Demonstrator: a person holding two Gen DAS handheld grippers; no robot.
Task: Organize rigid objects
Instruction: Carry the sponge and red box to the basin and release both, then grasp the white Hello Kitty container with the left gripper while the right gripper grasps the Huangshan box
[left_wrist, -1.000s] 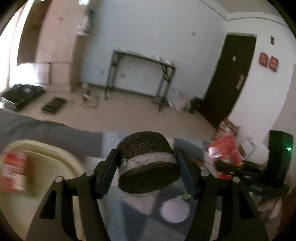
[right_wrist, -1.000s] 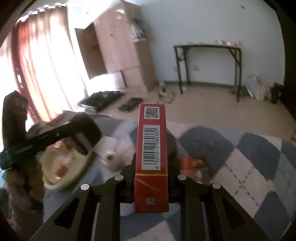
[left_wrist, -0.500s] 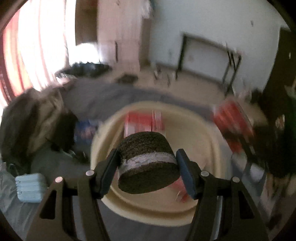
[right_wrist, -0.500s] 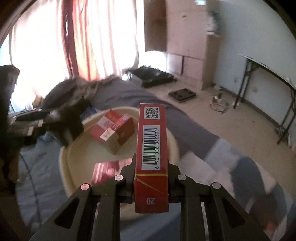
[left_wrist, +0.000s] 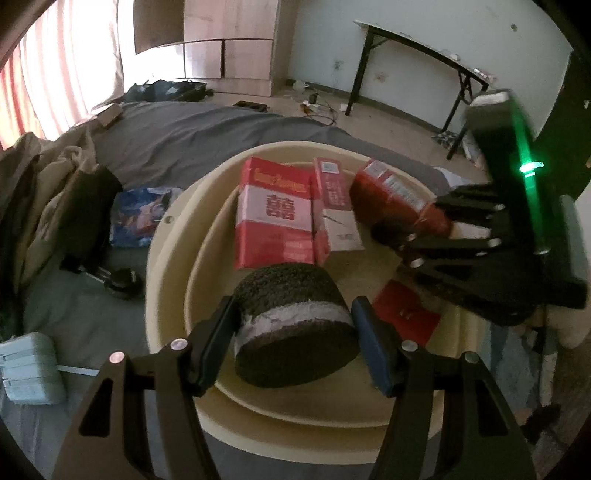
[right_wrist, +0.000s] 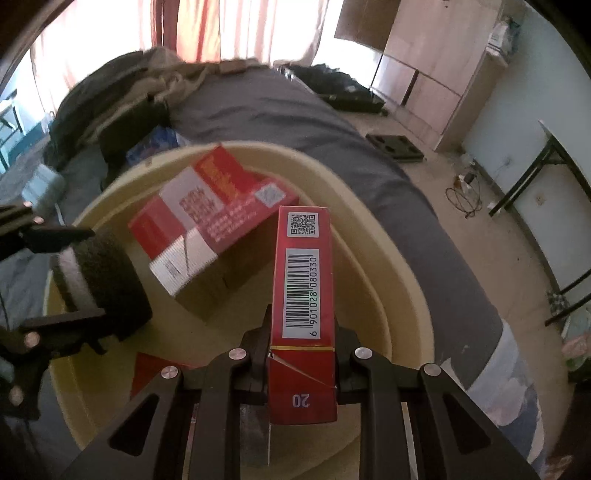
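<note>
My left gripper (left_wrist: 293, 343) is shut on a dark round block with a white band (left_wrist: 291, 325) and holds it over the cream basin (left_wrist: 166, 266). My right gripper (right_wrist: 301, 347) is shut on a narrow red box with a barcode (right_wrist: 303, 295), also over the basin (right_wrist: 391, 258). The right gripper with its red box (left_wrist: 399, 199) shows in the left wrist view at the right. The left gripper's block (right_wrist: 99, 280) shows at the left of the right wrist view. A large red-and-white carton (left_wrist: 273, 218) (right_wrist: 210, 218) and a flat red pack (left_wrist: 406, 314) lie in the basin.
The basin sits on a grey bedsheet (left_wrist: 177, 136). A blue packet (left_wrist: 140, 214), a dark bag (left_wrist: 85, 206) and a pale green case (left_wrist: 29, 365) lie left of it. A black-legged table (left_wrist: 417, 66) and a wooden wardrobe (left_wrist: 225, 40) stand at the back.
Both grippers swung left from the checked blanket to above the basin, still holding their objects. The right gripper has come into the left wrist view.
</note>
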